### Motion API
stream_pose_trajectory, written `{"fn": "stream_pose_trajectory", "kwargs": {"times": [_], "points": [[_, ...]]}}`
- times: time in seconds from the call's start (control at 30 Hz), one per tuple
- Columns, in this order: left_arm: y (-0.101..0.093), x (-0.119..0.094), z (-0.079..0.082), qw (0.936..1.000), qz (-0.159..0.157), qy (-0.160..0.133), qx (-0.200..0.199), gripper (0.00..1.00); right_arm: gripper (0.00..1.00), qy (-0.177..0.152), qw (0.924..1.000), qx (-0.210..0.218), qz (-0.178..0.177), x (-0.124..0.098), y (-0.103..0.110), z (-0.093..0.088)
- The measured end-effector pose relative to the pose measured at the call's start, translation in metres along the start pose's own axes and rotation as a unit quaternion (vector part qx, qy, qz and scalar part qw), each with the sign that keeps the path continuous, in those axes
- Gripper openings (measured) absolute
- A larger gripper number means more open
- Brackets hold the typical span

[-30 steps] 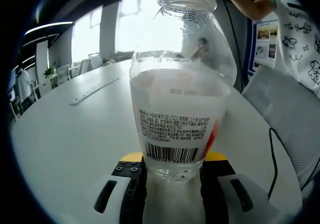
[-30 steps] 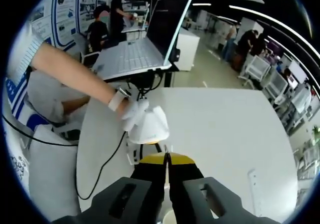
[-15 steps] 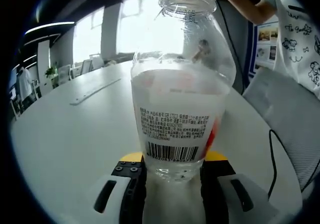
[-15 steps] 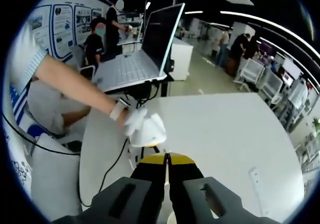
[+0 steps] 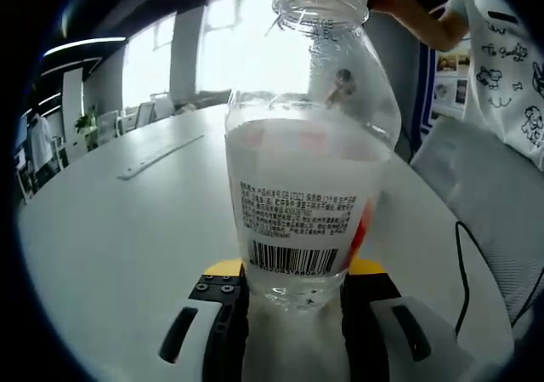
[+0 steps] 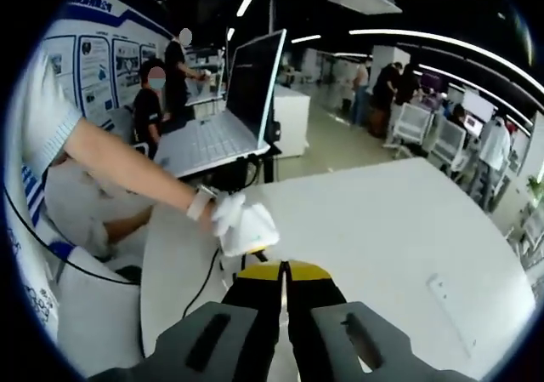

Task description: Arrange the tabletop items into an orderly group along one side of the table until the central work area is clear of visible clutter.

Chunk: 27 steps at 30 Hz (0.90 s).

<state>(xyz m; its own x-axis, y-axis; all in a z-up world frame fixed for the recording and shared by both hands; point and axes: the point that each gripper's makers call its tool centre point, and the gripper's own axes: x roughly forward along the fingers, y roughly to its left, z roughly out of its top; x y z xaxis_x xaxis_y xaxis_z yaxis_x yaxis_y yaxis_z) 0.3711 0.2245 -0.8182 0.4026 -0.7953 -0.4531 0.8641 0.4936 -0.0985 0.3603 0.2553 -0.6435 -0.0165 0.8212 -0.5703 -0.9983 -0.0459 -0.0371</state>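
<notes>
Left gripper [image 5: 293, 301]: its two jaws are clamping the base of a clear plastic bottle [image 5: 302, 156], one jaw on each side, and the bottle is rising straight up between them in the left gripper view.
Bottle: it is standing upright in the grip, uncapped, its open neck reaching the top of the view; a white label with fine print and a barcode is facing the camera, with a touch of red at the label's right edge.
Table [image 5: 110, 237]: a broad white top is spreading out behind the bottle, bare around the gripper.
Long flat strip [image 5: 160, 155]: it is lying flat on the table well beyond the bottle, off to the left, pale like a ruler; what it is exactly, I cannot tell.
Cable [image 5: 461, 267]: a thin black line is running down over the grey surface at the right edge.
Right gripper [image 6: 285, 284]: its black jaws are pressed together, tip to tip, with nothing between them.
Gloved hand [image 6: 242, 223]: in the right gripper view it is sitting just beyond the jaw tips, white glove over a white housing with a yellow edge; a bare forearm with a wristband is reaching in from the left.
Laptop [image 6: 225, 118]: it is standing open on a raised stand past the table's far edge.
Background: people and office chairs are standing well back in the room.
</notes>
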Motion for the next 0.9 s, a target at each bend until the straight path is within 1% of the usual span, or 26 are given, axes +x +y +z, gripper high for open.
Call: {"fn": "stream_pose_trajectory", "kwargs": {"times": [0.07, 0.13, 0.2, 0.3, 0.37, 0.43, 0.5, 0.6, 0.73, 0.77, 0.83, 0.9], "points": [[-0.001, 0.000, 0.001, 1.0000, 0.002, -0.001, -0.003, 0.39, 0.00, 0.001, 0.9999, 0.010, 0.001, -0.002, 0.001, -0.003], [-0.002, -0.001, 0.001, 0.9999, 0.003, -0.002, -0.009, 0.38, 0.01, -0.011, 0.9999, 0.010, -0.002, -0.005, 0.002, -0.004], [-0.002, -0.001, 0.001, 0.9999, 0.005, -0.002, -0.011, 0.39, 0.03, -0.009, 0.9998, 0.015, -0.001, -0.006, 0.004, -0.007], [-0.002, -0.003, 0.001, 0.9999, 0.007, -0.003, -0.013, 0.39, 0.09, -0.027, 0.9994, 0.021, -0.005, -0.011, 0.005, -0.009], [-0.002, -0.003, 0.002, 0.9998, 0.009, -0.003, -0.015, 0.39, 0.13, -0.020, 0.9991, 0.036, -0.010, -0.013, 0.003, -0.015], [-0.002, -0.004, 0.003, 0.9998, 0.009, -0.004, -0.017, 0.38, 0.16, -0.025, 0.9988, 0.041, -0.010, -0.014, 0.003, -0.019], [-0.002, -0.005, 0.004, 0.9998, 0.011, -0.005, -0.015, 0.39, 0.19, -0.019, 0.9985, 0.050, -0.008, -0.014, 0.004, -0.026], [-0.002, -0.006, 0.005, 0.9998, 0.011, -0.005, -0.017, 0.39, 0.21, -0.017, 0.9983, 0.055, -0.009, -0.016, 0.004, -0.032], [-0.001, -0.007, 0.005, 0.9997, 0.014, -0.005, -0.019, 0.40, 0.28, -0.019, 0.9980, 0.059, -0.006, -0.018, 0.005, -0.036], [0.000, -0.007, 0.006, 0.9997, 0.015, -0.007, -0.018, 0.42, 0.30, -0.015, 0.9978, 0.064, -0.006, -0.018, 0.005, -0.039], [0.003, -0.008, 0.006, 0.9993, 0.023, -0.007, -0.028, 0.47, 0.33, -0.014, 0.9982, 0.058, -0.003, -0.019, 0.007, -0.042], [0.004, -0.011, 0.007, 0.9994, 0.026, -0.008, -0.023, 0.48, 0.34, -0.021, 0.9978, 0.062, -0.004, -0.021, 0.007, -0.042]]}}
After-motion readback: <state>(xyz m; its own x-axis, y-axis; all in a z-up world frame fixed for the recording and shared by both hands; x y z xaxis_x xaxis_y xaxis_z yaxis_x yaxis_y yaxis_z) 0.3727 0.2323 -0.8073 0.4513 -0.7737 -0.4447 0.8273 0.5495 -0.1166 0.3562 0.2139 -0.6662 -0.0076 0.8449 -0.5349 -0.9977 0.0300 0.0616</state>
